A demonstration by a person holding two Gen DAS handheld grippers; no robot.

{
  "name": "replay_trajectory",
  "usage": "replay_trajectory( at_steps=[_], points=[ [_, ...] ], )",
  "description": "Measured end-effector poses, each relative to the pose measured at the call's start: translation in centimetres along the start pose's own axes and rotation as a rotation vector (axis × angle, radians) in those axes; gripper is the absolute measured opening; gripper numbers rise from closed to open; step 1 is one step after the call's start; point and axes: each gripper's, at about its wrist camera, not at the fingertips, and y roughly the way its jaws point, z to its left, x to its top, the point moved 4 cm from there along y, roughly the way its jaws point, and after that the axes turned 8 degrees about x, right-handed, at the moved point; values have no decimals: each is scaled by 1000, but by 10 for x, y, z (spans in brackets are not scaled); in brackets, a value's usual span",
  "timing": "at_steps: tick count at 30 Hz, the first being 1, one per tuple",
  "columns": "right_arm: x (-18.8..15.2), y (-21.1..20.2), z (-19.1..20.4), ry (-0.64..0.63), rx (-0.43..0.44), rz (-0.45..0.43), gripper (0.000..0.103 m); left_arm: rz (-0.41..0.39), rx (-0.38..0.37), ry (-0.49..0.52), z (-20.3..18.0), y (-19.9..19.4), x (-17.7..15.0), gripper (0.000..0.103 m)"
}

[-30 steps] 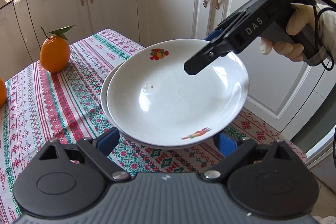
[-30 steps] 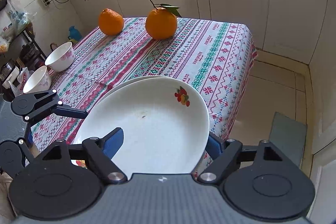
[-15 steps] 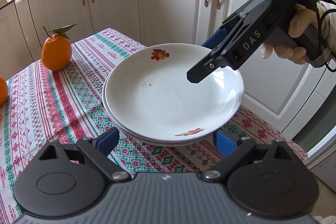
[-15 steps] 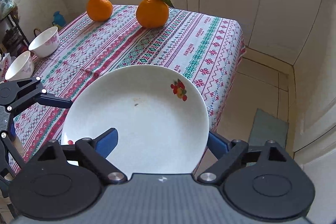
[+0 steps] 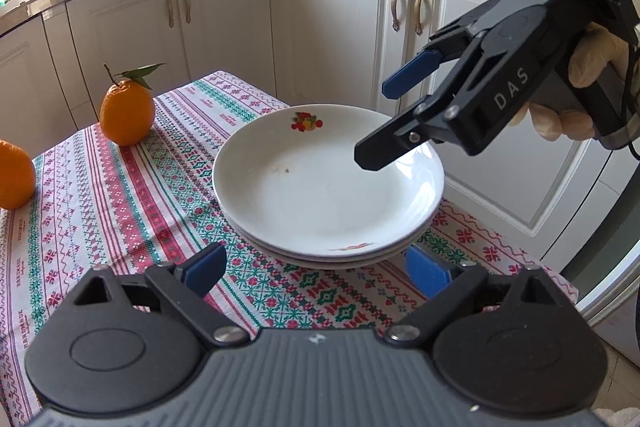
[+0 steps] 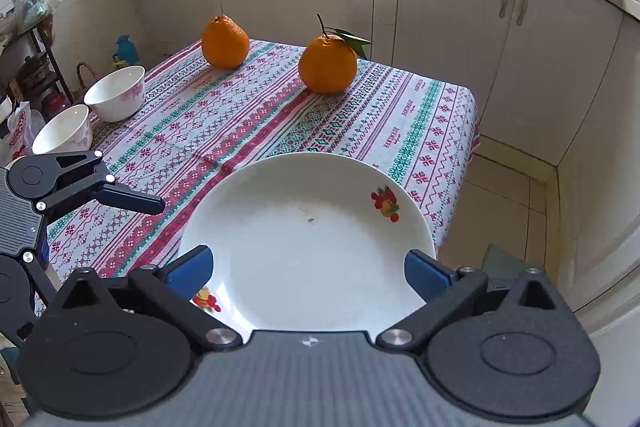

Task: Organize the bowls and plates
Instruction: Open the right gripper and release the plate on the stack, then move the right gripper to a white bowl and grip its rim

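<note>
Plates [image 5: 328, 187] sit stacked in the centre of my left view, one nested on another near the table's corner, on the patterned tablecloth [image 5: 120, 195]. My left gripper [image 5: 316, 267] has its blue fingers spread wide, just short of the stack's near rim, holding nothing. My right gripper [image 5: 384, 119] hangs over the stack's right side in that view, fingers parted and empty too — one blue pad up, the black finger low over the rim, though I cannot tell whether it touches.

From my right wrist view the top plate fills the lower centre, its rim running between my two open pads. What matters next, I judge, lies elsewhere: the two bowls [image 6: 92, 111] stand side by side at the left edge of that frame, touching or nearly so, well apart from the stack, just past my left gripper — so my left hand is the nearer one to fetch them. Two oranges [image 6: 276, 55] rest toward the table's far end, off that line.
</note>
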Motion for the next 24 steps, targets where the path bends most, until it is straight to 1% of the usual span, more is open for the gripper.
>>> replay_trajectory(
  at_steps=[2,5,7,10,13,20,24],
  points=[
    [1,-4,12,-24,-65,-28,103,-16,15,-4,3,-9,-2,97],
    [3,-11,31,-45,-110,-77,103,-45,37,-16,9,-28,-7,98],
    [3,-14,44,-49,-96,-102,103,-64,55,-27,14,-44,-12,99],
    [4,-13,66,-58,-56,-111,103,-85,92,-48,25,-68,-22,100],
    [6,-9,93,-92,-51,-120,103,-97,122,-80,37,-89,-34,100],
    [12,3,161,-193,-14,-150,103,-126,277,-126,66,-140,-72,100],
    [16,15,198,-230,64,-164,103,-131,380,-148,85,-171,-99,100]
  ],
)
